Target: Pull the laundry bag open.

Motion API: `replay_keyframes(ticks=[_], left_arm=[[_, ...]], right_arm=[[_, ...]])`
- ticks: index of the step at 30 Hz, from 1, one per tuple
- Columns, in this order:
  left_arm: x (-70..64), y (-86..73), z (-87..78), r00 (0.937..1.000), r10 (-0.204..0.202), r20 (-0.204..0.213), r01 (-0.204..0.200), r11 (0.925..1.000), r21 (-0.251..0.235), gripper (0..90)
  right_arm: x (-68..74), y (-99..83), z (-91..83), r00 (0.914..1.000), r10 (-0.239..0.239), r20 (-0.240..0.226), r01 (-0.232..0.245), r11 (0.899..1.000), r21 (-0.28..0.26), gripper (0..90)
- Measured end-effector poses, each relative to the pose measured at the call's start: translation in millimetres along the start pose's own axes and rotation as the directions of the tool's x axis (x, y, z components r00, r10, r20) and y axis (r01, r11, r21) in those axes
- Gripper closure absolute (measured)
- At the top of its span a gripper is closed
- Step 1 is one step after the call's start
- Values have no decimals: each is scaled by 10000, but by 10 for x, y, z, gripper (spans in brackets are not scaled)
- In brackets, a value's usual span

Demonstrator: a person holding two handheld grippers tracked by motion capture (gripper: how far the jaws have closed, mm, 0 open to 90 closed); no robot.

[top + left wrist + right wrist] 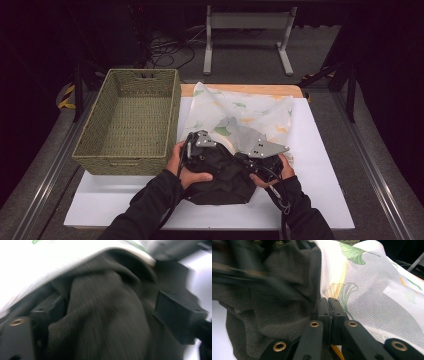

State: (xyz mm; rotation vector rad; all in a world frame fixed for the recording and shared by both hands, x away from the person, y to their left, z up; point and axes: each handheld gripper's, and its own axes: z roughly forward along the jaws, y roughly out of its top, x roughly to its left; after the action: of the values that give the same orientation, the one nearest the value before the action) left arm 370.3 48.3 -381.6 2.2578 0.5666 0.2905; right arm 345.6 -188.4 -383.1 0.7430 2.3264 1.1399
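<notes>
A dark grey cloth (220, 182) lies bunched at the front middle of the white board (320, 165), its far part tucked under a white mesh bag (240, 110) printed with green and yellow leaves. My left gripper (200, 150) rests on the cloth's left side. In the left gripper view it (113, 312) is open, its jaws wide apart with a fold of dark cloth (100, 335) between them. My right gripper (252, 157) is at the cloth's right side. Its jaws (328, 306) are pressed together at the mesh bag's edge (374, 297), beside the dark cloth (274, 310).
A green woven basket (127, 161), empty, stands on the left of the board, close to my left hand. Bare white board lies to the right and front. A metal stand (245, 22) and cables are on the floor beyond the table.
</notes>
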Motion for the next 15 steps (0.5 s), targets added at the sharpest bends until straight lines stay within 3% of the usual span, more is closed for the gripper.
replay_keyframes(ticks=[3, 6, 9, 13, 15], left_arm=[[-85, -162, -293, 9936, 1117, -143, -1120, 9935, -223, 138], [-169, -390, -379, 9862, 1656, -87, -1655, 9862, 58, 108], [-224, -580, -297, 9797, 1983, -285, -1969, 9794, 443, 105], [-240, -651, -120, 9787, 2034, -265, -1999, 9746, 1009, 106], [-269, -678, 36, 9741, 2173, -617, -2066, 9675, 1460, 106]], right_arm=[[0, 8, -9, 10000, 35, -20, -35, 10000, -20, 889], [8, 23, -22, 10000, 27, -87, -28, 10000, -64, 889], [27, 37, -35, 9997, 26, -239, -29, 9999, -150, 889], [90, 65, -37, 9987, -164, -491, 158, 9998, -135, 888], [106, 68, -34, 9979, -217, -609, 209, 9997, -129, 889]])
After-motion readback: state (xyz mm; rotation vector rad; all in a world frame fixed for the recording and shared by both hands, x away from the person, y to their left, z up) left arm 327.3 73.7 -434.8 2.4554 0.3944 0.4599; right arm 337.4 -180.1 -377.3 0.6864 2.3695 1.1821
